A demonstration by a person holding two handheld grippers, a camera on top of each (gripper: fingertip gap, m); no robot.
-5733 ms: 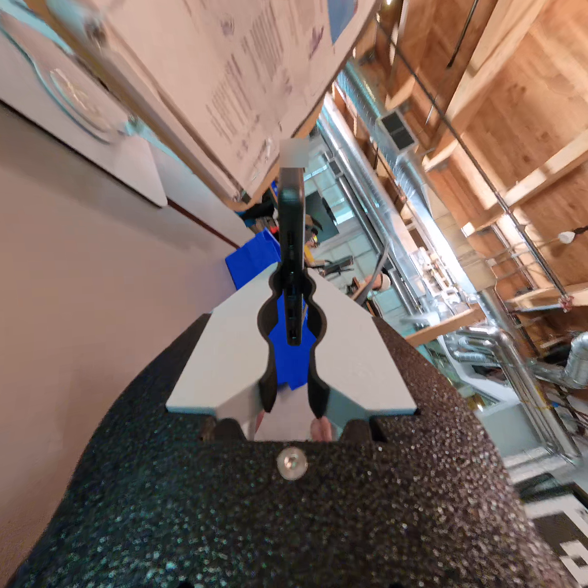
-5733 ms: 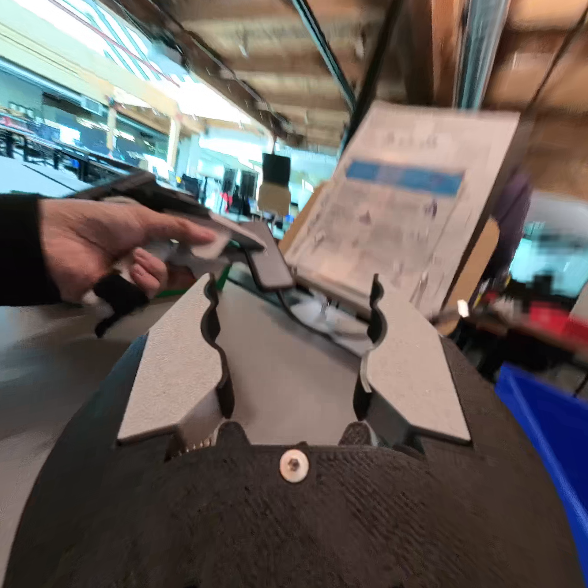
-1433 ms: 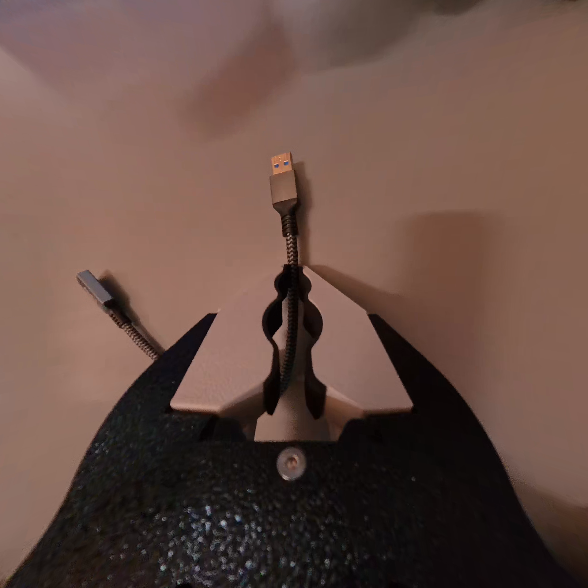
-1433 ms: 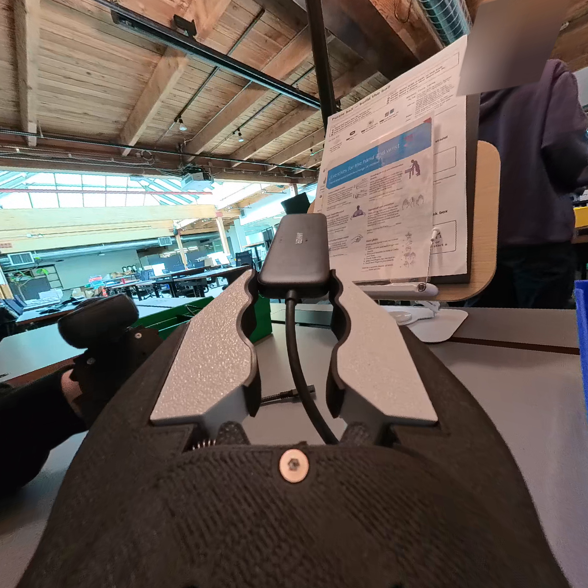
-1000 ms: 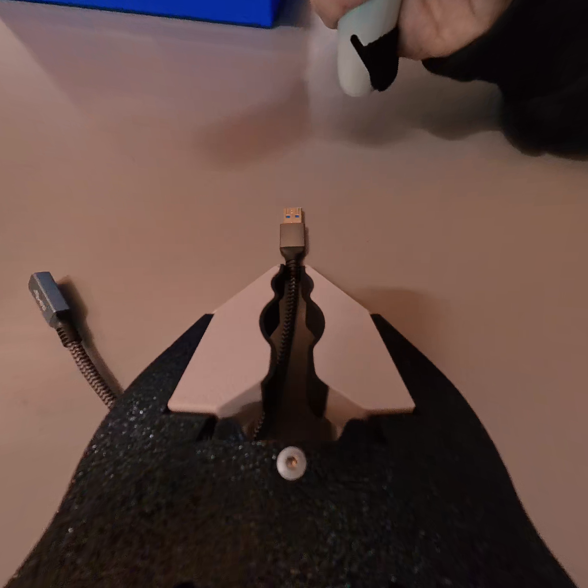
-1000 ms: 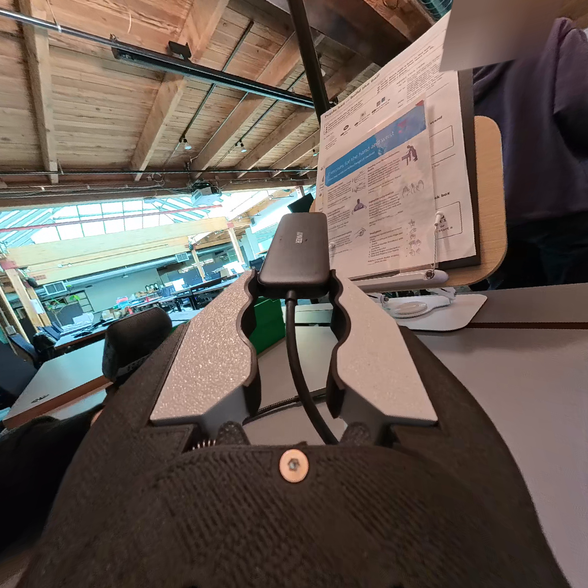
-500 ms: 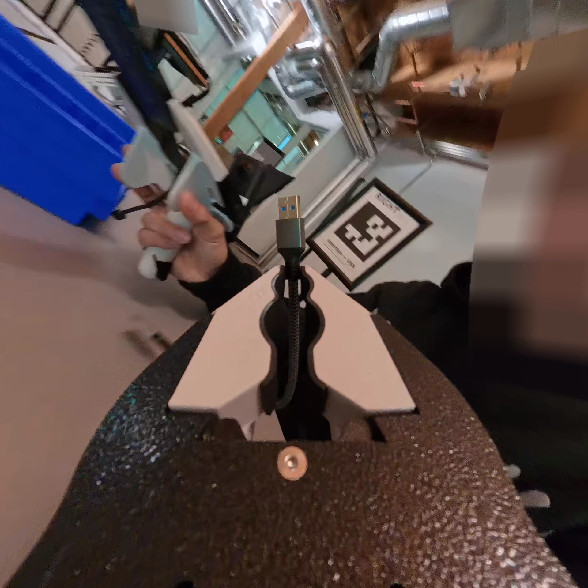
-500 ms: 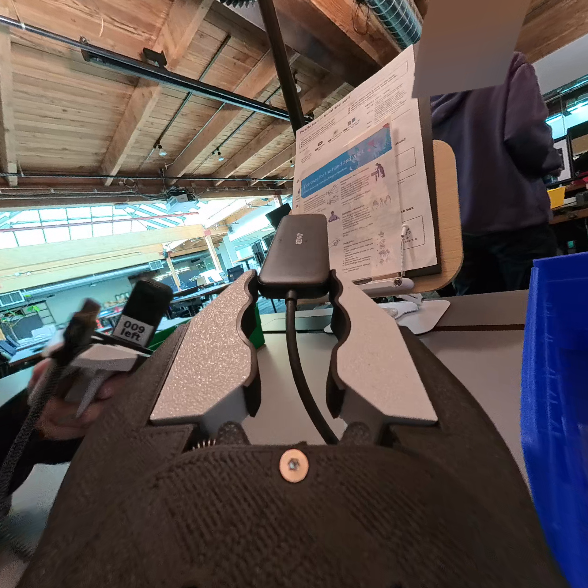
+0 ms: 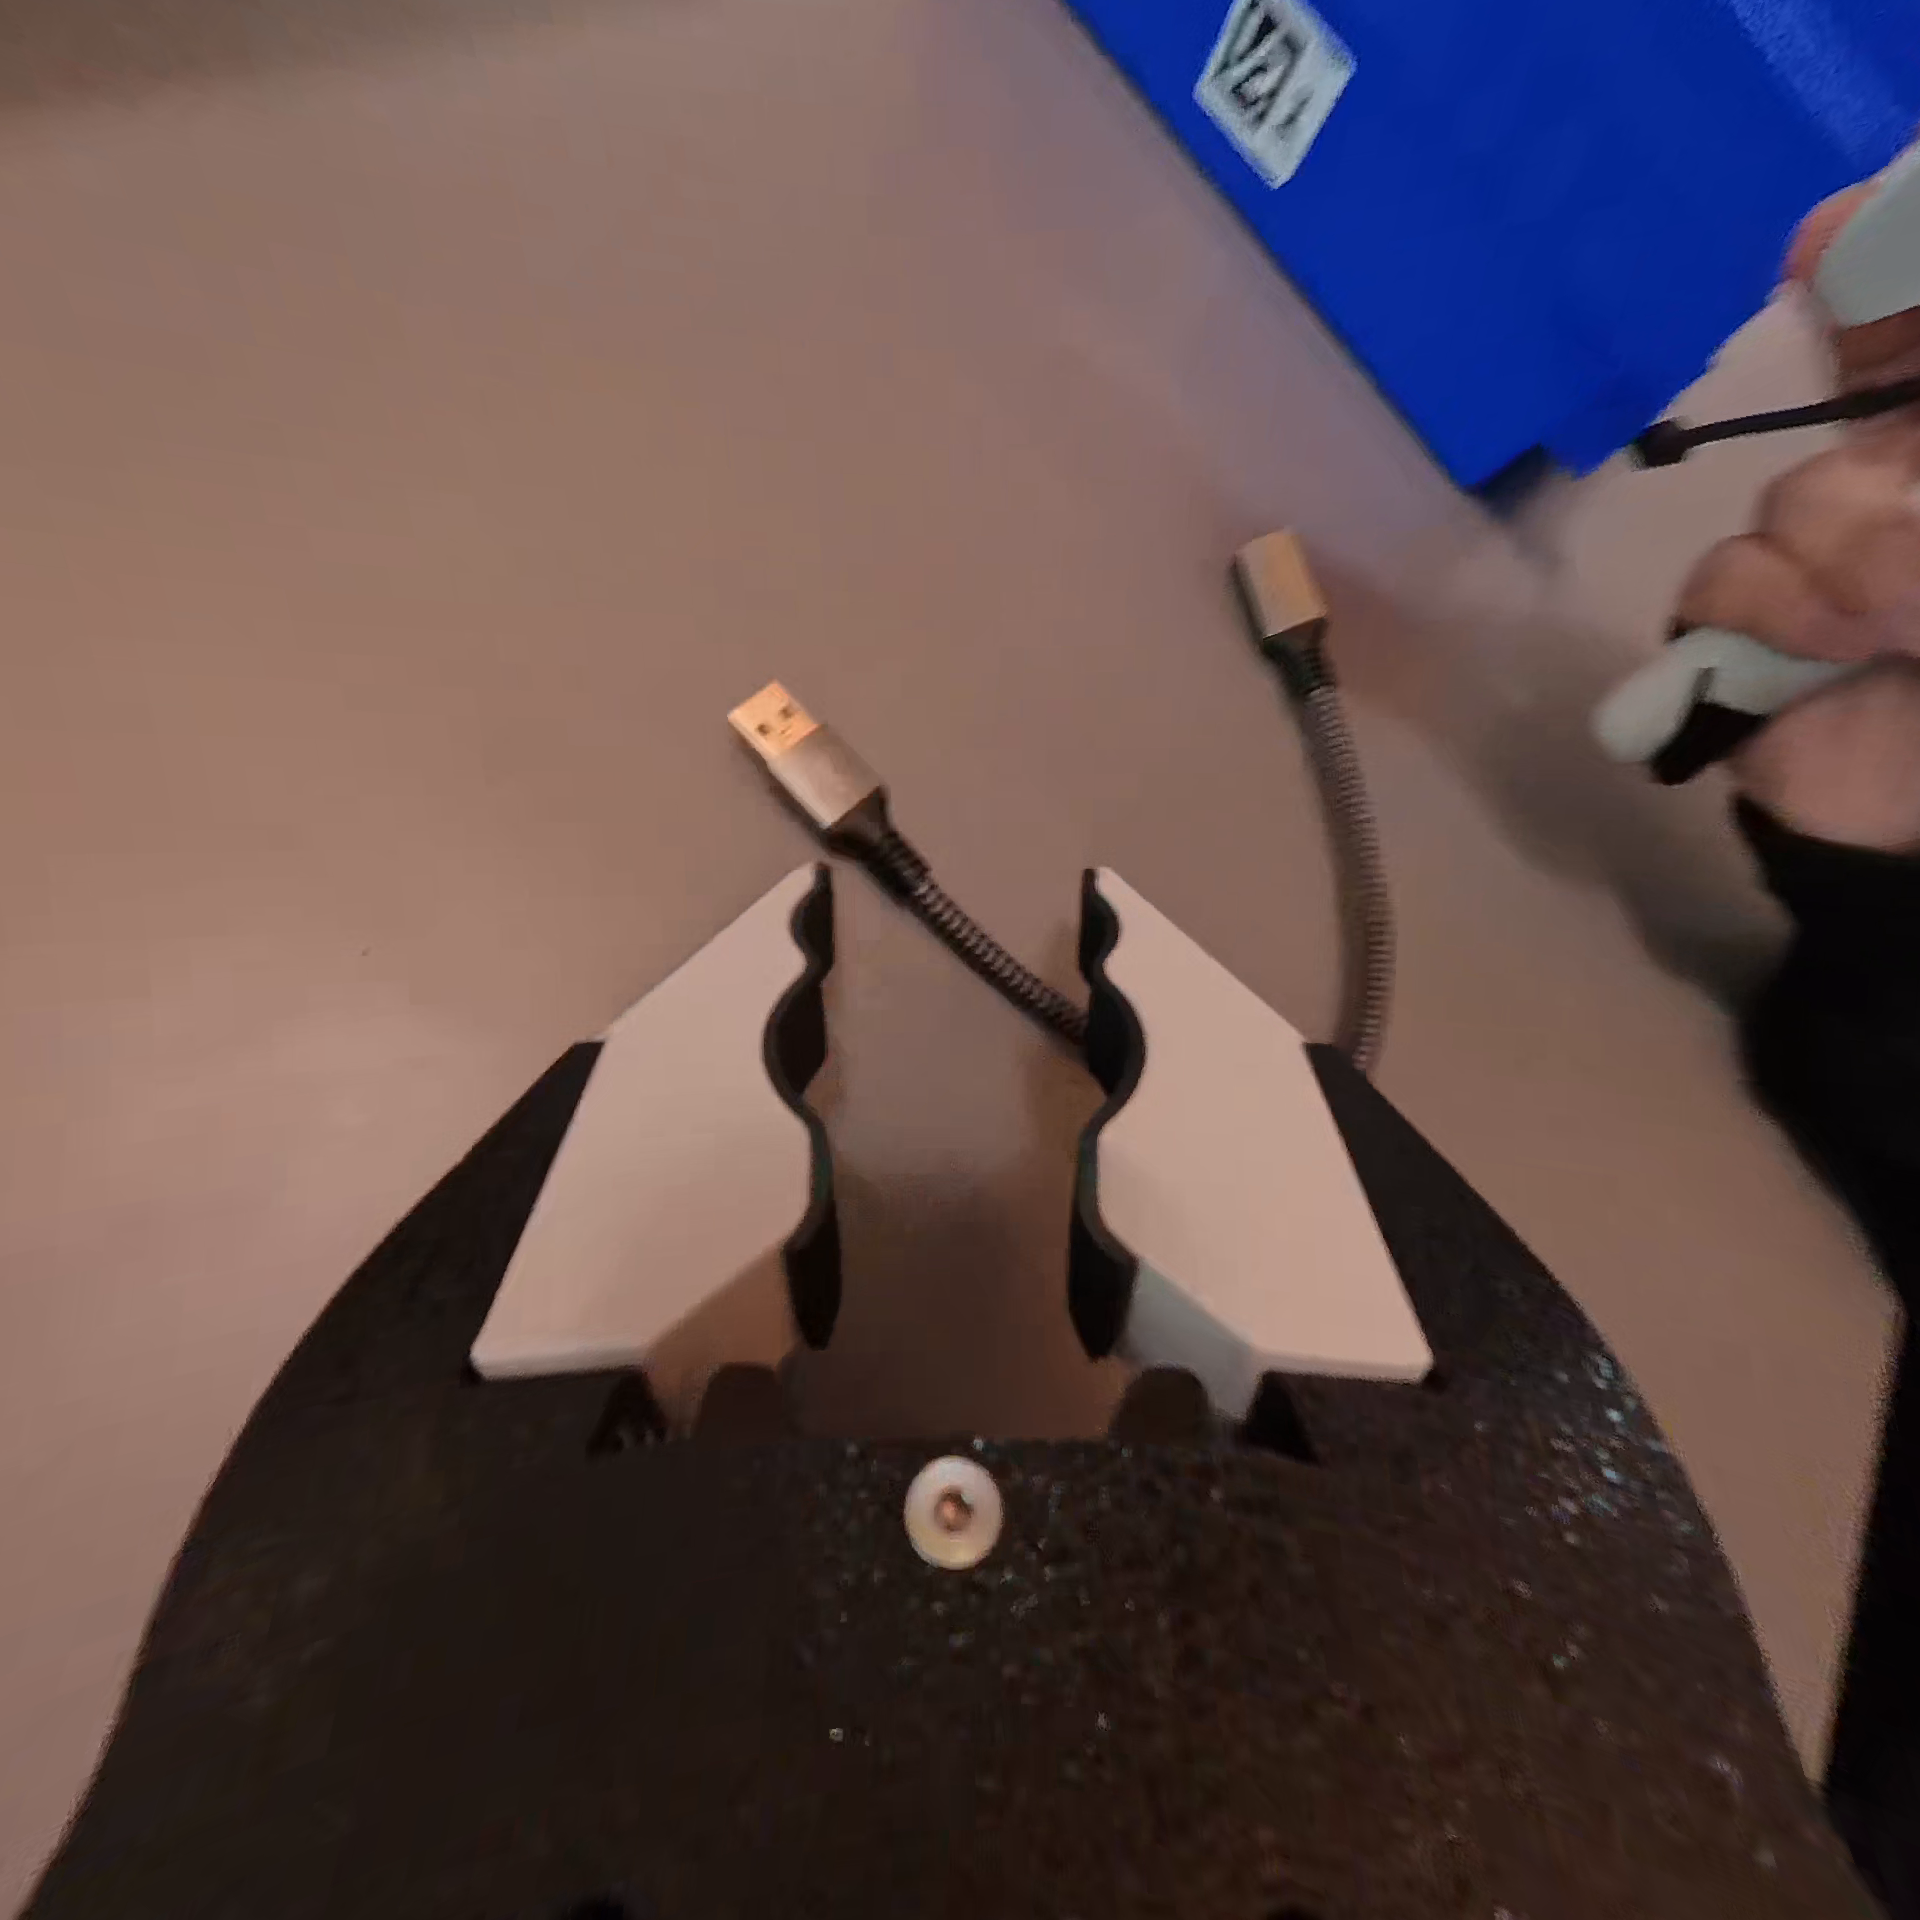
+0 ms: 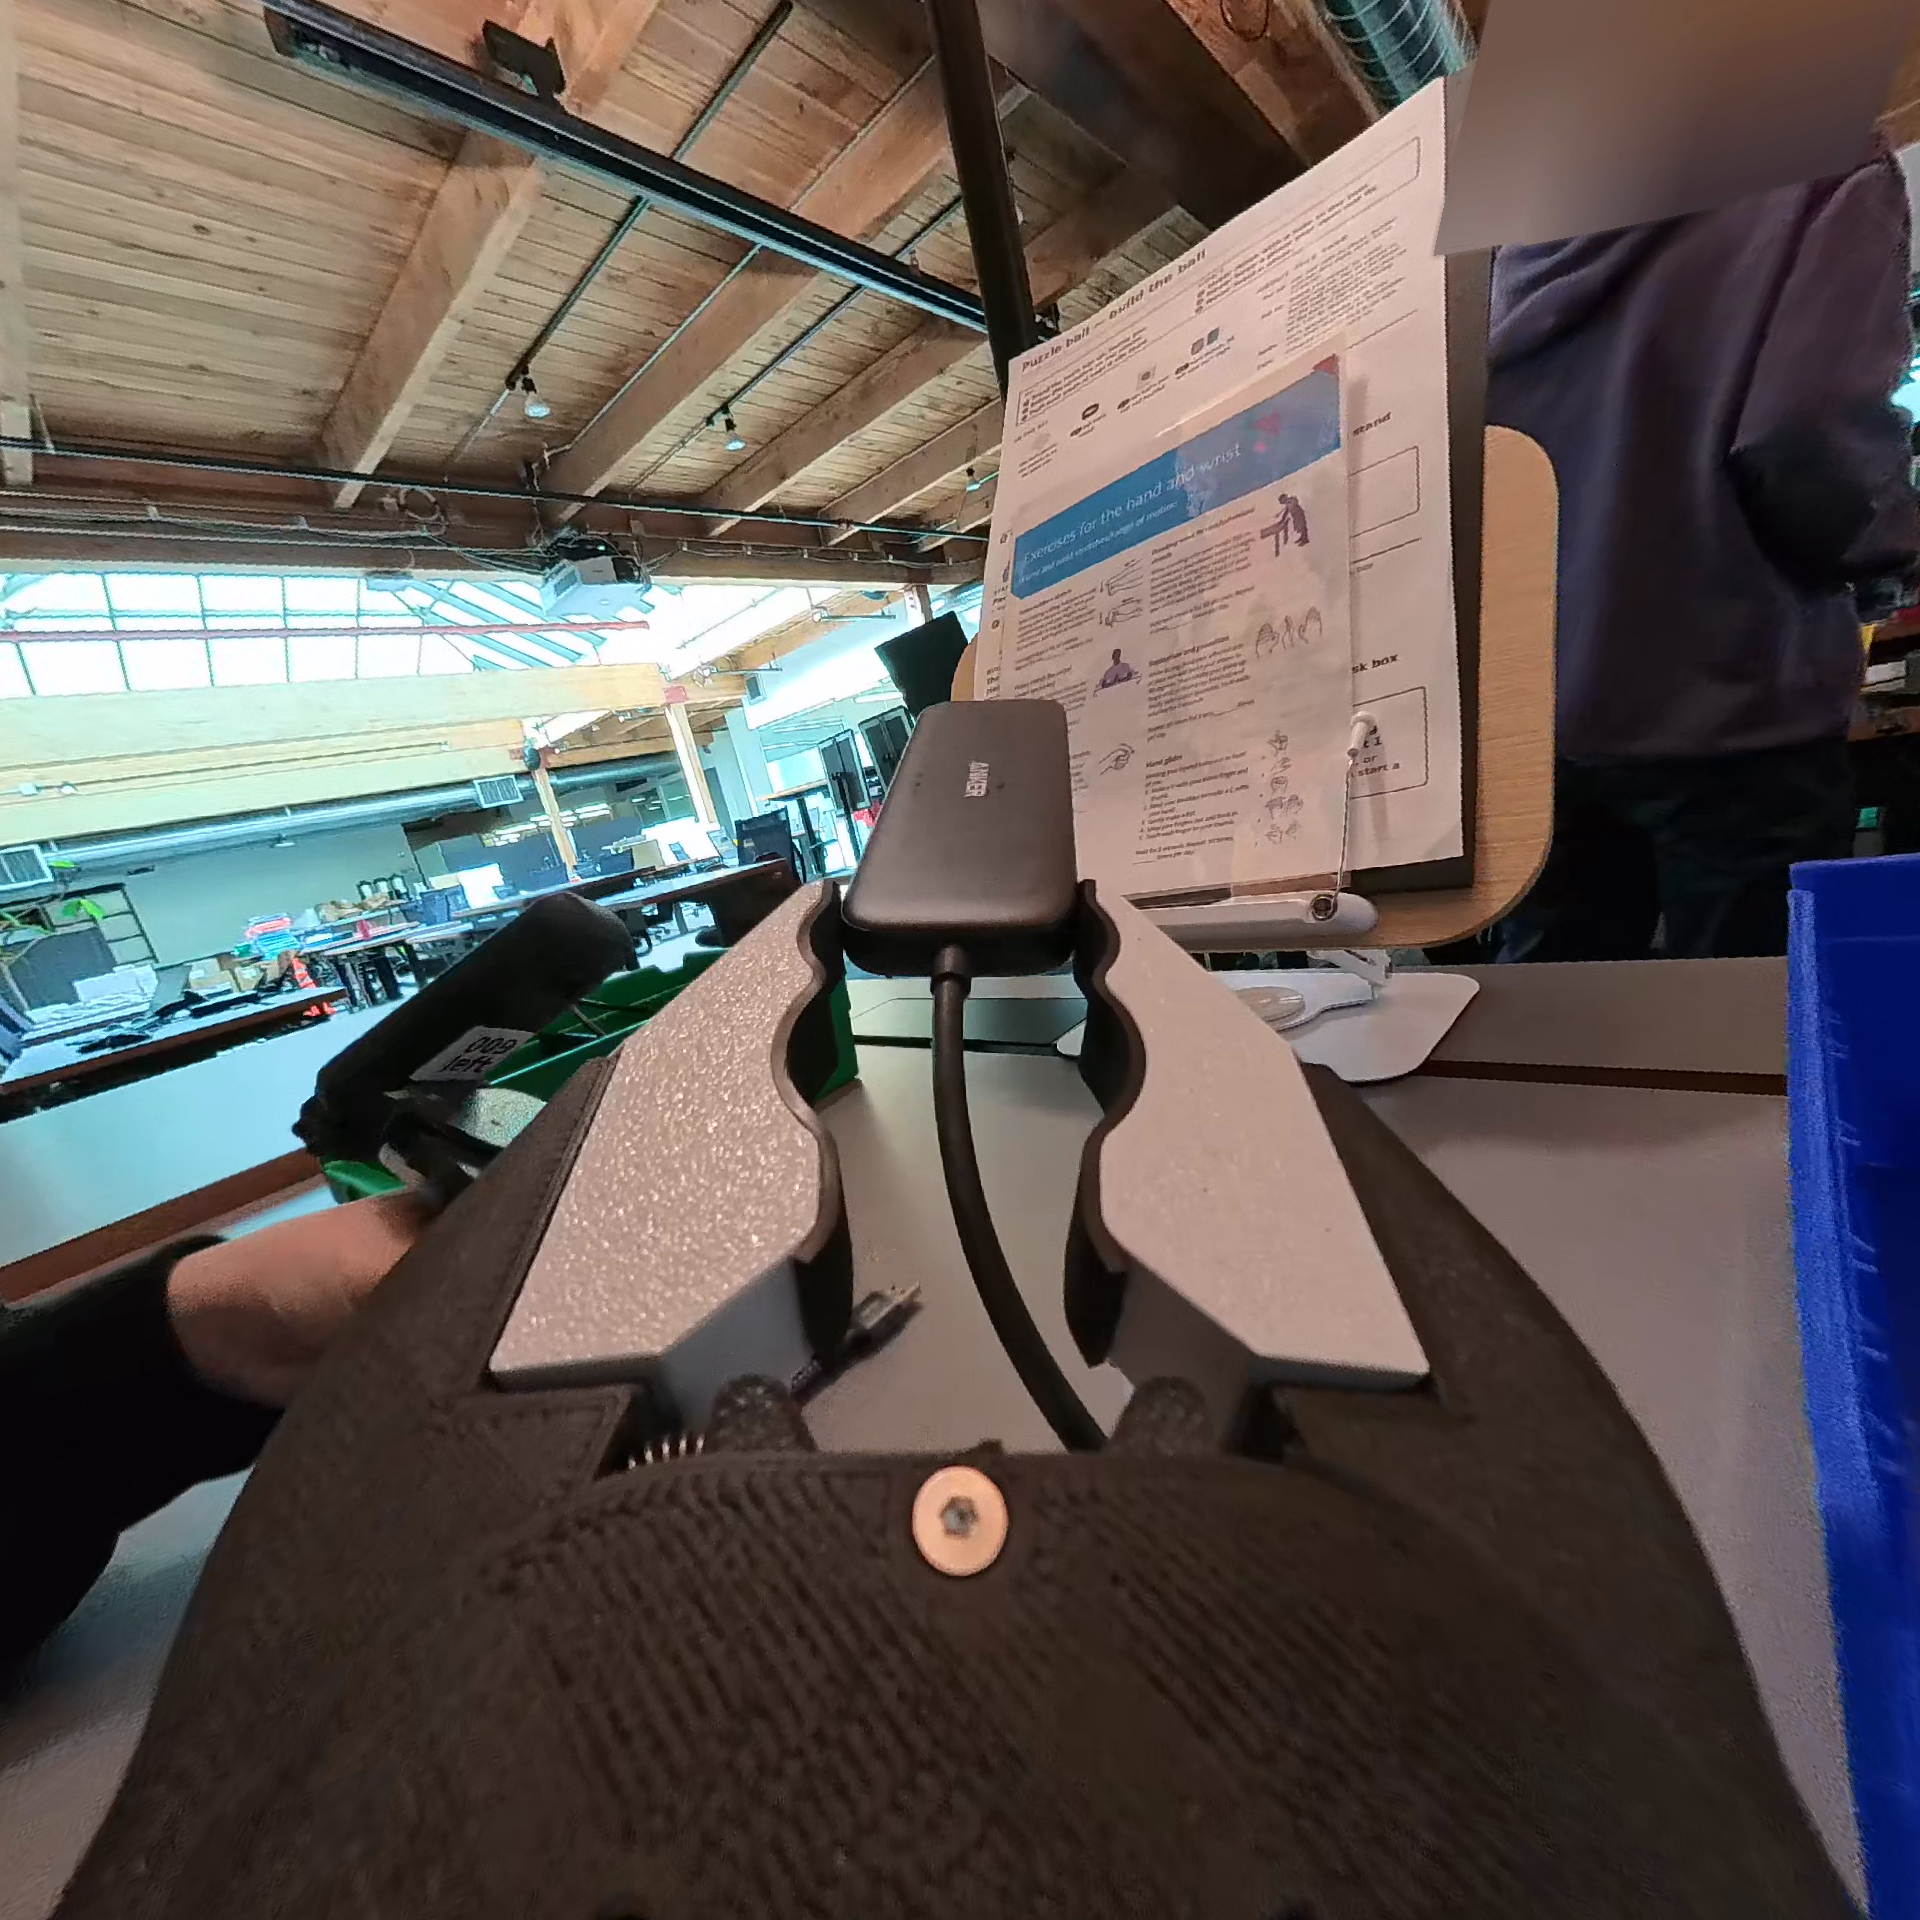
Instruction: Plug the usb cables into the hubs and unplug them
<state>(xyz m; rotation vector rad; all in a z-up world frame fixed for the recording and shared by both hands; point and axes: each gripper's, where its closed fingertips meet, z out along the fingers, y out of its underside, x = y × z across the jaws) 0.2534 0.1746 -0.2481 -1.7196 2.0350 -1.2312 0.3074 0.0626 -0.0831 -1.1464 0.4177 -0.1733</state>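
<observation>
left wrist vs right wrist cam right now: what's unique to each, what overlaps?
Left wrist only: open left gripper above the braided USB cable, its USB-A plug and second end lying on the table.
Right wrist only: right gripper clamping the black USB hub, document stand, a bystander.
Both: blue bin.

Matt plastic, braided cable, bare wood

Matt black plastic hub point(image 10: 961, 831); grey braided cable with metal plug point(image 9: 821, 769); rough wooden ceiling point(image 10: 312, 229).

black hub point(image 10: 961, 831), black-grey braided cable point(image 9: 977, 951) with silver plug point(image 9: 805, 753), blue bin point(image 9: 1558, 208), grey desk point(image 9: 416, 520), light-grey claw fingers point(image 9: 665, 1122)
</observation>
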